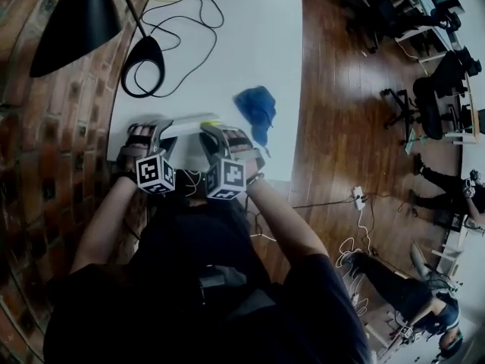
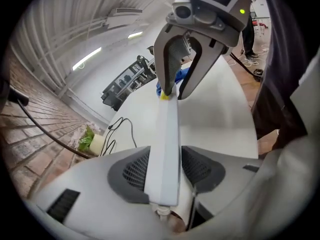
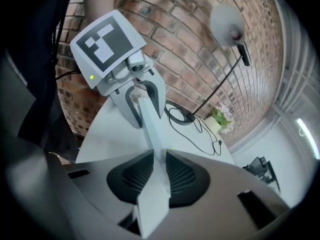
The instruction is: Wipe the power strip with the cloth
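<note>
Since the left tongs (image 1: 155, 130) and right tongs (image 1: 220, 135) each pinch one end of the power strip (image 1: 189, 125), apparently just above the near edge of the counter (image 1: 250, 44), wiping awaits: one must let go and fetch the cloth (image 1: 256, 108) nearby.

My 2 forearms (image 1: 106, 218) reach forward side by side. My left tongs (image 1: 155, 130) angle downward, their 2 jaws pressed on one end of the power strip (image 1: 189, 125). My right tongs (image 1: 223, 139), just beside them, also angle downward, jaws clamped on the strip's opposite end.
</note>
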`<state>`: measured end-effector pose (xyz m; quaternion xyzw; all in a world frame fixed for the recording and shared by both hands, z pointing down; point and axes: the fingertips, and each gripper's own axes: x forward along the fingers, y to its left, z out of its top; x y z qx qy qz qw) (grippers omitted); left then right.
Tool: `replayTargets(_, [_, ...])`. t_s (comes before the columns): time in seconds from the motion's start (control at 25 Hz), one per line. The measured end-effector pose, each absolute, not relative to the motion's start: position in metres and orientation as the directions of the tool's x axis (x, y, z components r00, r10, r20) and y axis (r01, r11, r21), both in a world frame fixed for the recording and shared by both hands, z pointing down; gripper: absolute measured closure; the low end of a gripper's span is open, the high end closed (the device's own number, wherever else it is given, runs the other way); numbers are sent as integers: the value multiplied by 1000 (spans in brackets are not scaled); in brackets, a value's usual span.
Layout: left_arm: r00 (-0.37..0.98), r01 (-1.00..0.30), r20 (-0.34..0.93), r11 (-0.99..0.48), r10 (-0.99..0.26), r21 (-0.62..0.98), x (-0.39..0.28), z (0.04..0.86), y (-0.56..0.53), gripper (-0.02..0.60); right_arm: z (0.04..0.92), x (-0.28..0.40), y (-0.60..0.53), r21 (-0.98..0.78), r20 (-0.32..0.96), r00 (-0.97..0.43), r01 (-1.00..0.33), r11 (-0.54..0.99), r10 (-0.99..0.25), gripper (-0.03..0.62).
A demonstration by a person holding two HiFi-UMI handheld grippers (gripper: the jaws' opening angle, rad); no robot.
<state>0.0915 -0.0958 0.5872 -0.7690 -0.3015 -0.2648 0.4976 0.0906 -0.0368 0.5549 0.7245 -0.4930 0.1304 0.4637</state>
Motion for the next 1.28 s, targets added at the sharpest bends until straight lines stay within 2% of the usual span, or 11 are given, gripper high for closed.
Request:
replayTargets(0.16, [685,712,702,-384,194,-588,80,578,-100,371,555,84,-41,497,654,453,-861,-107,-606,538])
replayTargets(0.32, [685,689,691,-513,231,-512,66,562,-104,368,558,74,-37,498,648,448,-861,-103,-616,546])
replayTargets(0.64, [553,638,732,-768,399,-62,41,565,-109,386,590,46,-29,443,714,396,-894,-65,-578,546])
replayTargets(0.72, [561,634,738,-768,376,-91,43,564,-111,433,594,44,-28,434,726,390,-899,-63,-566,546])
replayTargets(0.84, [583,642,742,-748,333,-169,44,565,-113,433,602,45,-34,409,743,377,-910,-70,-554,546])
replayTargets(1.04, [595,630,729,-760,338,-161,52,568,-118,436,610,55,-47,375,761,354,-924,-76,-544,553])
replayTargets(1.08, [593,635,730,-755,340,-164,53,568,-119,437,606,57,-51,368,758,348,-926,-79,-551,553])
replayTargets(1.16, [589,649,731,-741,345,-174,56,568,-120,442,589,59,-57,322,734,327,-939,-119,-595,502])
replayTargets(1.28, [576,666,737,-726,355,-171,54,571,-120,453,549,60,-62,213,665,298,-955,-208,-685,499])
